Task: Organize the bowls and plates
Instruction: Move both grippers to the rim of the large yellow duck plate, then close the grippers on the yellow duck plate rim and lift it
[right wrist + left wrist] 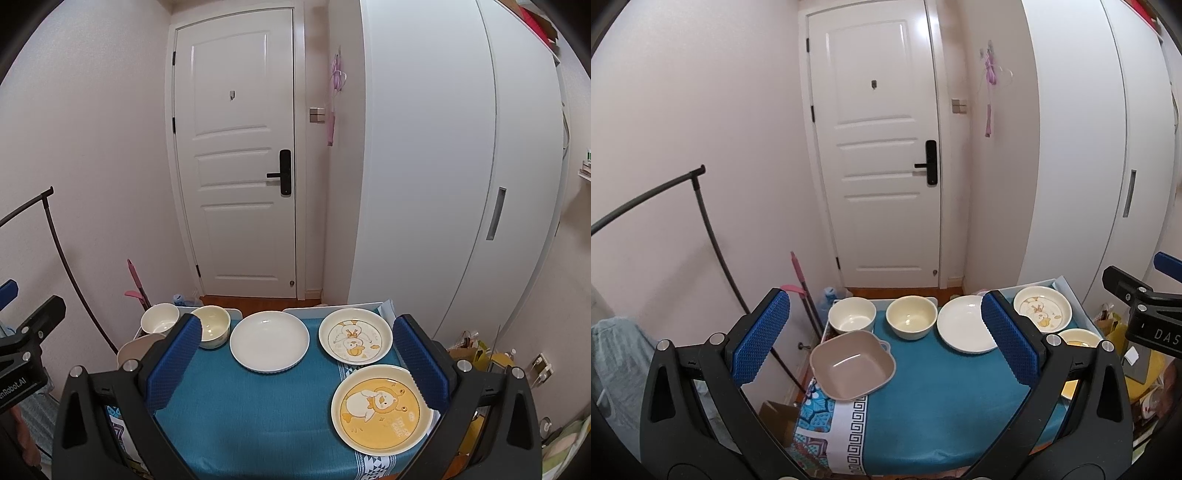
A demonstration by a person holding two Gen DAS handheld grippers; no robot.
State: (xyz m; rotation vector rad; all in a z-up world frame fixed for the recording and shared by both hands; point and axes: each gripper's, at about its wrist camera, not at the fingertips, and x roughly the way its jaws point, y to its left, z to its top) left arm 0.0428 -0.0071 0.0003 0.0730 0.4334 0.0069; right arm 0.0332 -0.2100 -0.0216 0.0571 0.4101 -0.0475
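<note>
Straight ahead, standing closed: white panelled door (pixel 236 162) with black handle lock (pixel 284 172), white wardrobe (pixel 443 166) running along the right wall. Leaning at left: dark curved rack pole (pixel 709 229), pink-handled mop (pixel 799 284) by the bench's far-left corner.

Below, carrying all the dishes: bench (pixel 258 413) draped in teal cloth.

Lying mid-bench at the far side: plain white plate (pixel 269 341). Sitting just right of it, apart: duck plate (pixel 355 335), cream with a pale drawing. Resting nearer the camera at the right edge: yellow bear-duck plate (pixel 382 410), partly hiding behind the right gripper's pad in the right wrist view.

Hanging over the near-left bench edge, tilting slightly: square pinkish-tan bowl (pixel 853 365) with small side handles. Standing behind it at the far-left corner: white bowl (pixel 852 315), round, upright. Sitting between that and the white plate: cream bowl (pixel 911 317), upright, apart from both.

Hovering above the bench: left gripper (pixel 886 338), blue-padded fingers (pixel 761 336) spreading wide, gripping nothing, tan bowl and cream bowl showing between them. Hovering likewise: right gripper (pixel 295 365), fingers (pixel 173 363) spreading wide, holding nothing, white plate and both duck plates showing between them.
</note>
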